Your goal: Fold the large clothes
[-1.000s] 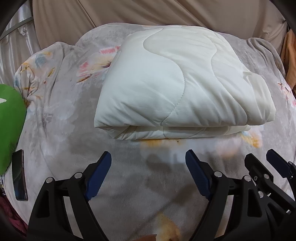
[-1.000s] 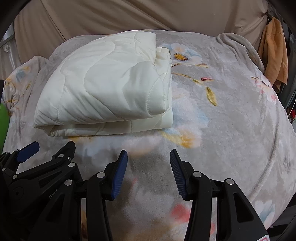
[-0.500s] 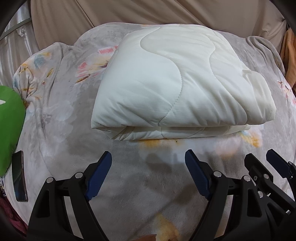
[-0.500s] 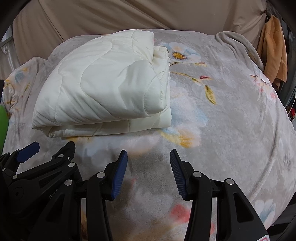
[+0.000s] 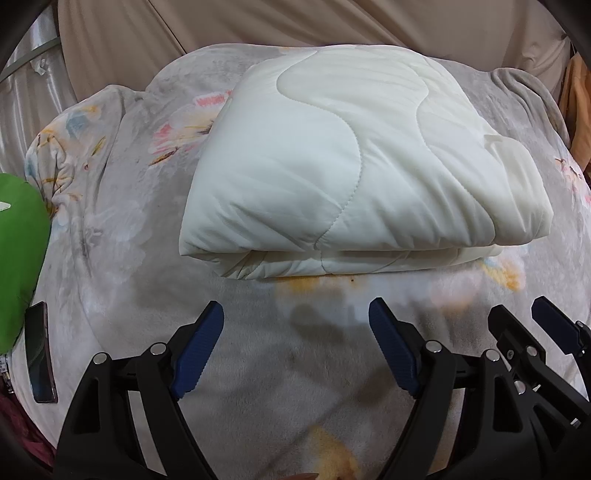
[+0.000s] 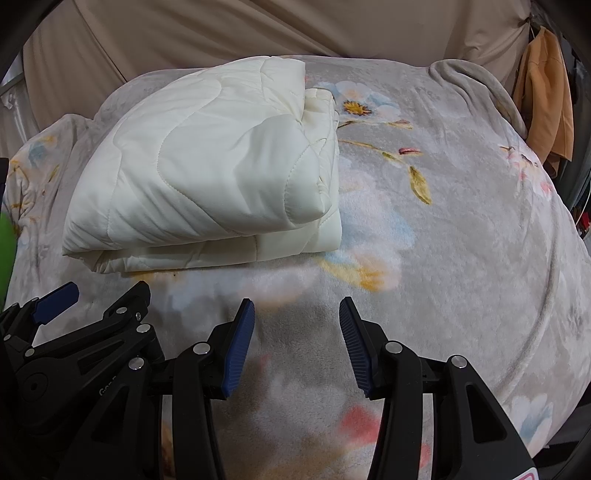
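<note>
A cream quilted comforter [image 5: 351, 166] lies folded into a thick rectangular bundle on a grey floral blanket [image 5: 122, 229]. It also shows in the right wrist view [image 6: 207, 177], up and to the left. My left gripper [image 5: 295, 321] is open and empty, hovering just in front of the bundle's near fold. My right gripper [image 6: 297, 317] is open and empty, over the blanket in front of the bundle's right corner. Each gripper shows at the edge of the other's view: the right gripper [image 5: 532, 332] and the left gripper [image 6: 92, 306].
A green object [image 5: 18, 258] and a dark phone [image 5: 38, 350] lie at the blanket's left edge. A beige curtain [image 6: 258, 26] hangs behind the bed. An orange garment [image 6: 546, 96] hangs at the far right. The blanket's rim [image 6: 554, 280] curves down on the right.
Both grippers have drifted slightly; the folded comforter sits a little lower and more leftward in both views. Both stay open and empty.
</note>
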### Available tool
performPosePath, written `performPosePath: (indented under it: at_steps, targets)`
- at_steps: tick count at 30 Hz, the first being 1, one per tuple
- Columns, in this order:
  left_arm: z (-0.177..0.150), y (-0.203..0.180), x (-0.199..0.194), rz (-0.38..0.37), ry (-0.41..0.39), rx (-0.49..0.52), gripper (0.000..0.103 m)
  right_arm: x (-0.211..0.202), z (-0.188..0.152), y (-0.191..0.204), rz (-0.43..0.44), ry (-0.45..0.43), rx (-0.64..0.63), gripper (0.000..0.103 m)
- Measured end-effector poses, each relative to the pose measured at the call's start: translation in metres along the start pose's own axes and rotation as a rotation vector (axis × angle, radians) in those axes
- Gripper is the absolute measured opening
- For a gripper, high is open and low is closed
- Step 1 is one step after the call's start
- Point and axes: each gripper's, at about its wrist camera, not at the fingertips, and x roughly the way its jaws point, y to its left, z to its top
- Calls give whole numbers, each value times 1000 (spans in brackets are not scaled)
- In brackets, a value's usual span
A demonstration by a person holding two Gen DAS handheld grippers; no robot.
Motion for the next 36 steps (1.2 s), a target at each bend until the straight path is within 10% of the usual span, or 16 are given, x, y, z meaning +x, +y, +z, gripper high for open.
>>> performPosePath:
  at_steps: [36]
  targets:
    - [-1, 3, 2, -1, -1, 15, 77, 1, -1, 4, -4, 4, 8, 48]
